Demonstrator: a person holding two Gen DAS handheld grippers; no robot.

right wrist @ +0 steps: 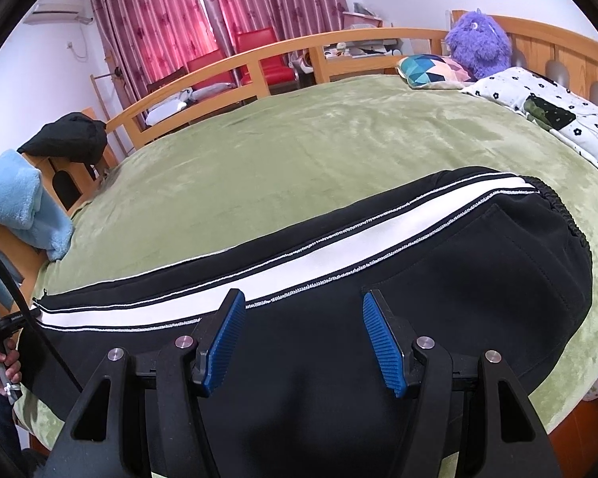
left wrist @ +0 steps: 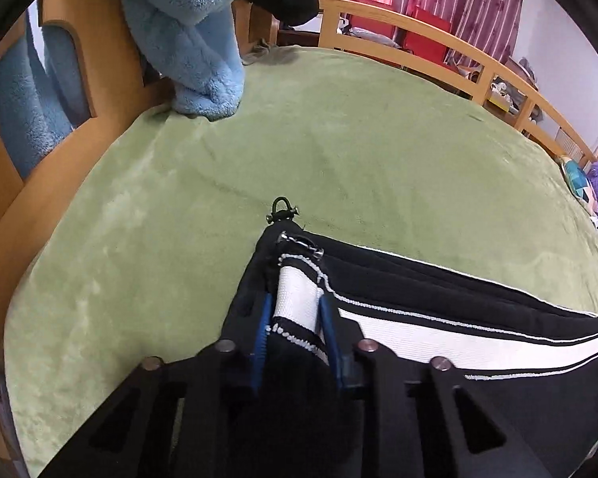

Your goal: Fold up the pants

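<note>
L gripper [left wrist: 295,318] pinches the cuff end of the black pants w/ white side stripe [right wrist: 339,263] at approx 9 o'clock on the green plush bedspread [right wrist: 299,139]; legs look stacked lengthwise – crosswise folds left; R gripper [right wrist: 303,338] fingers spread, hovering over mid-pants – waistband at 3 o'clock

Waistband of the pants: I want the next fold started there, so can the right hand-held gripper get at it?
Probably yes: the right hand-held gripper is open above the pants, nothing covering the waistband.
</note>
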